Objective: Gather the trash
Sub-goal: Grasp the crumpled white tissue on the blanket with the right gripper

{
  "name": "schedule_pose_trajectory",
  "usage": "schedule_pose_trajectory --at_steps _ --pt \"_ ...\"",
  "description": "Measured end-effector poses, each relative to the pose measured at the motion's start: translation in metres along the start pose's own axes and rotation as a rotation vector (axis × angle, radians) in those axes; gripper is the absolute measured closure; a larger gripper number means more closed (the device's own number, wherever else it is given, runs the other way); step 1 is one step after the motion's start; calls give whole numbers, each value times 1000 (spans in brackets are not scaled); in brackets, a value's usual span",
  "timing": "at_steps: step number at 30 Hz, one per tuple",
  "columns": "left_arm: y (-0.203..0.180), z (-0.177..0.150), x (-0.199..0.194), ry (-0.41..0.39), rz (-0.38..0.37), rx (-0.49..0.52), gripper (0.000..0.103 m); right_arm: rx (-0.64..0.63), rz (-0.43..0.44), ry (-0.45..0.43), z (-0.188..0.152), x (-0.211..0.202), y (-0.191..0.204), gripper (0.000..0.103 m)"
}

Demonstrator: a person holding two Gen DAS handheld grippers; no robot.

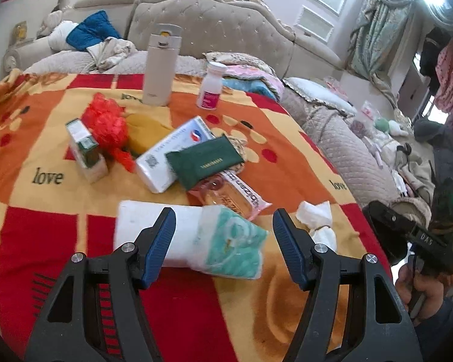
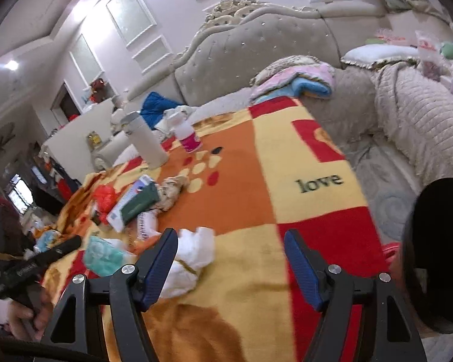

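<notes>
A patterned blanket [image 1: 60, 96] carries a scatter of items. In the left wrist view my left gripper [image 1: 223, 211] is open, its blue pads hanging just above a white and teal tissue pack [image 1: 196, 241] without touching it. A crumpled white tissue [image 1: 317, 220] lies just right of the right finger. In the right wrist view my right gripper [image 2: 229, 232] is open over bare blanket. The same crumpled tissue [image 2: 193, 256] lies by its left finger, not between the pads. The tissue pack [image 2: 102, 256] sits further left.
Behind lie an orange wrapper [image 1: 229, 196], green pouch [image 1: 202, 160], white box [image 1: 172, 154], green carton [image 1: 86, 150], red plastic bag [image 1: 107, 123], thermos [image 1: 160, 66] and pill bottle [image 1: 210, 87]. A dark round object [image 2: 438, 256] fills the right edge. A quilted sofa [image 2: 407, 126] borders the blanket.
</notes>
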State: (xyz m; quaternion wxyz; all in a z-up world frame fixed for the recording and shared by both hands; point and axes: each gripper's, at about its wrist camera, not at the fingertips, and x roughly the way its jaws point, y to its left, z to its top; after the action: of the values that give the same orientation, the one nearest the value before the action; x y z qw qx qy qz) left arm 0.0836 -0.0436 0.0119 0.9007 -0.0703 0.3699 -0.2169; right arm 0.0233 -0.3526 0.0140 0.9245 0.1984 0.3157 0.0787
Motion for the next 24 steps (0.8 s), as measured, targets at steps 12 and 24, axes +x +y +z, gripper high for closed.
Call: schedule_pose_trajectory --at_steps 12,24 --pt "-8 -16 21 14 15 81 37 -139 7 157 -20 62 56 32" --pt "-1 -20 20 2 -19 18 67 -183 -28 218 -28 77 58 63"
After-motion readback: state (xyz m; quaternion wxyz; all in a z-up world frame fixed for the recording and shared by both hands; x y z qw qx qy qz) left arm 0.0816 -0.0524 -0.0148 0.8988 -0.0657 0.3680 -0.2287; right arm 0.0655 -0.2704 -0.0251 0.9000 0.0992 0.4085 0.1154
